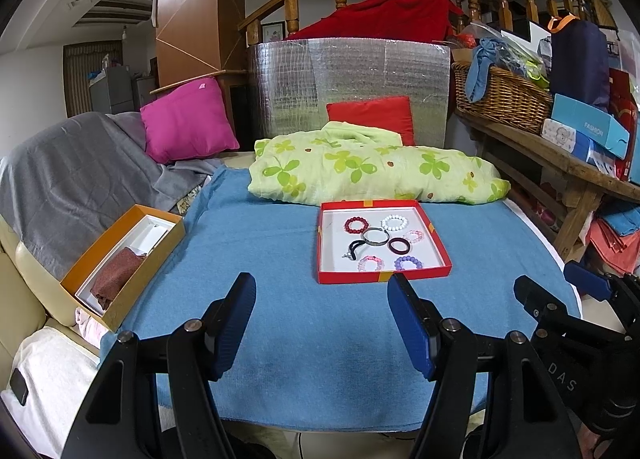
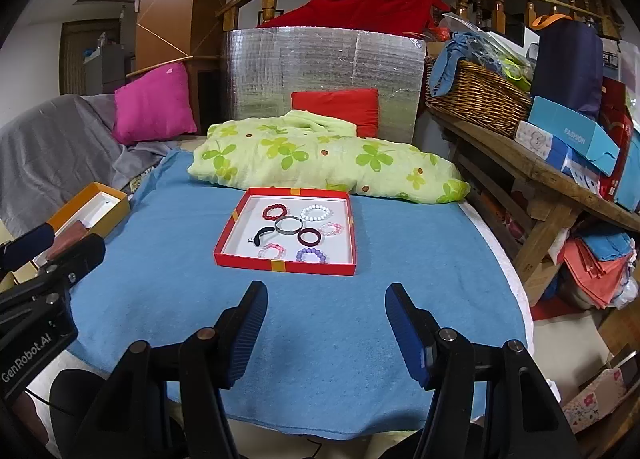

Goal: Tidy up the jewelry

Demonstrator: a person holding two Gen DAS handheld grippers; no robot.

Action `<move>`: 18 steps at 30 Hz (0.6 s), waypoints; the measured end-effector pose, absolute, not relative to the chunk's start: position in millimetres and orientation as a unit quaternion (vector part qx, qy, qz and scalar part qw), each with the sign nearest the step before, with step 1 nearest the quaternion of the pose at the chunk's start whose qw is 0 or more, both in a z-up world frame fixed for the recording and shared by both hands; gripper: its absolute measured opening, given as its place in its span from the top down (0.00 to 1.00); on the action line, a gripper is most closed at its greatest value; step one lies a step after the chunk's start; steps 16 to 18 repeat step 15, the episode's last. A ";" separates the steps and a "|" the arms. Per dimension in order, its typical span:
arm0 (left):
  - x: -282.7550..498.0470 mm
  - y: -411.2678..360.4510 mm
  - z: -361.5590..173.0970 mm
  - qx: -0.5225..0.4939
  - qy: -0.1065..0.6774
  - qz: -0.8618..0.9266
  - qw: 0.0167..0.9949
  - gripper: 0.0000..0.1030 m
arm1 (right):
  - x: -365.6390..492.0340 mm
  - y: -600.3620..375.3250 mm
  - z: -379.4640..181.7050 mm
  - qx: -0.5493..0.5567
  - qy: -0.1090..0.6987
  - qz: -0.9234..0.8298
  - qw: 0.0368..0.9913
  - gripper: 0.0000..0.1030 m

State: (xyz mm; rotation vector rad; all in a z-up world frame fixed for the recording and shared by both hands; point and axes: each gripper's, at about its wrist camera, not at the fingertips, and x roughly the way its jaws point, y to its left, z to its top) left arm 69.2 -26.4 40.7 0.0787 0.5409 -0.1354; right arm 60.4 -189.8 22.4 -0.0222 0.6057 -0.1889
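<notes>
Nearest, the left gripper (image 1: 322,291) and the right gripper (image 2: 326,299) each show two ribbed blue pads on black hinged arms; both stand spread apart with nothing between them, above a fuzzy blue towel (image 1: 320,339) laid over the rounded table. Beyond the pads, on that towel, lies the red tray (image 1: 320,259), a shallow square cardboard lid with a white floor and yellow tape tabs at its edges. Inside it are eight pieces of jewelry: five beaded bracelets, namely a dark red beaded bracelet (image 1: 356,224), a white beaded bracelet (image 1: 394,222), a pale pink beaded bracelet (image 1: 413,236), a pink beaded bracelet (image 1: 369,263) and a purple beaded bracelet (image 1: 408,262); one smooth silver bangle (image 1: 376,237) at the centre, touching a glossy maroon bangle (image 1: 398,246); and one black band (image 1: 356,249) with a small metal end. Left of the tray, at the towel's edge, sits one long orange box (image 1: 120,267) with a white lining and a brown cloth in it. Behind the tray lies a crumpled green clover-print blanket (image 1: 360,171), then one red cushion (image 1: 372,115) against a quilted silver foil panel (image 1: 348,79). Far left of the tray is one magenta pillow (image 1: 188,121); far right, one woven wicker basket (image 1: 504,99).
</notes>
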 end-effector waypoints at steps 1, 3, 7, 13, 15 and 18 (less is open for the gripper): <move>70.0 -26.8 40.4 0.039 0.267 -0.068 0.960 0.33 | 61.2 -190.3 22.1 -0.010 0.298 -0.093 0.950 0.36; 71.3 -26.6 40.2 0.039 0.268 -0.067 0.960 0.33 | 62.8 -191.5 21.5 -0.010 0.300 -0.095 0.949 0.36; 74.9 -27.0 38.8 0.038 0.270 -0.066 0.960 0.33 | 66.3 -191.8 20.2 -0.011 0.302 -0.096 0.948 0.36; 80.4 -26.4 36.0 0.037 0.269 -0.069 0.960 0.33 | 73.9 -192.5 17.5 -0.014 0.306 -0.098 0.947 0.36; 87.6 -25.5 32.6 0.038 0.267 -0.069 0.961 0.32 | 78.7 -195.4 15.1 -0.012 0.309 -0.099 0.946 0.36; 87.6 -25.5 32.6 0.038 0.267 -0.069 0.961 0.32 | 78.7 -195.4 15.1 -0.012 0.309 -0.099 0.946 0.36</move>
